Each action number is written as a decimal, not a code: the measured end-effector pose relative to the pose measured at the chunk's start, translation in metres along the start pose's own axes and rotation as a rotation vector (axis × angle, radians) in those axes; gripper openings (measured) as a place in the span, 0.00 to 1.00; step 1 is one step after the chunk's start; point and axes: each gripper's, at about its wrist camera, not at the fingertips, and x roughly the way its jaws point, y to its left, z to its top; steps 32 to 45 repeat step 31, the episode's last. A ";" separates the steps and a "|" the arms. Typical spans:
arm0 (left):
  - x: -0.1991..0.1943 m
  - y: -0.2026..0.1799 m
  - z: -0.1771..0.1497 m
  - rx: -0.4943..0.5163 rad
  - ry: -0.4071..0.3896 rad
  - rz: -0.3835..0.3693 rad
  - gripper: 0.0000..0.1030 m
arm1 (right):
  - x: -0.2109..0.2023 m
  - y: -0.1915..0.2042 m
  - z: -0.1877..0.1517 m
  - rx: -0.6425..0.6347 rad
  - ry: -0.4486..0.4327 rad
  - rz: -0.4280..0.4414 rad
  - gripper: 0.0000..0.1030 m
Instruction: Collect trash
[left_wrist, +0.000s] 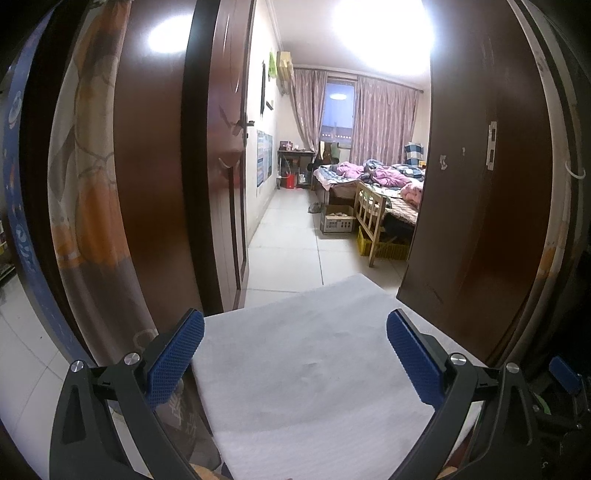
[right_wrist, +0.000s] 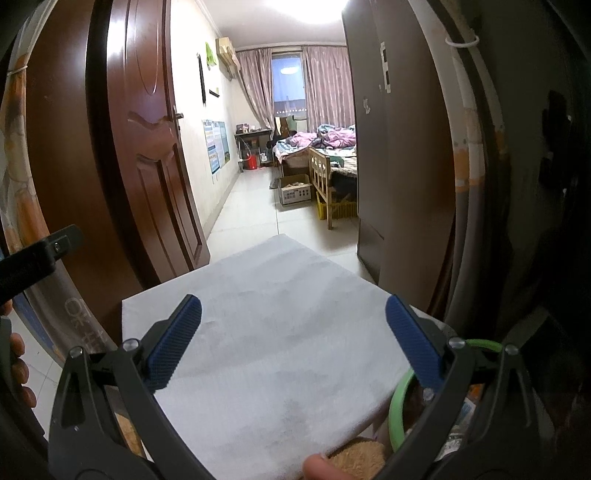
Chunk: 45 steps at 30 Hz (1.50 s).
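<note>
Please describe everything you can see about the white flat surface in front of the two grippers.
The white surface is a flat, rectangular top with a matte, faintly textured look, like cloth or foam. It lies level in front of the doorway, one corner pointing into the bedroom. Nothing lies on it. Both grippers hang open above its near part. A green rim sits beside its right edge. What supports it is hidden.

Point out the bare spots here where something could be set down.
The white pad is bare between both open claws, left and right. The tiled floor is bare between door and bed. It is crowded bedside: cardboard box, yellow crate.
</note>
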 end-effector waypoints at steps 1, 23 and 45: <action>0.002 0.000 -0.001 0.000 0.005 0.001 0.92 | 0.002 -0.001 0.000 0.000 0.005 0.000 0.95; 0.159 0.006 -0.084 0.003 0.356 -0.038 0.92 | 0.159 -0.006 -0.066 -0.011 0.355 -0.019 0.95; 0.308 0.007 -0.127 0.097 0.512 -0.016 0.94 | 0.318 -0.005 -0.063 0.061 0.400 -0.074 0.95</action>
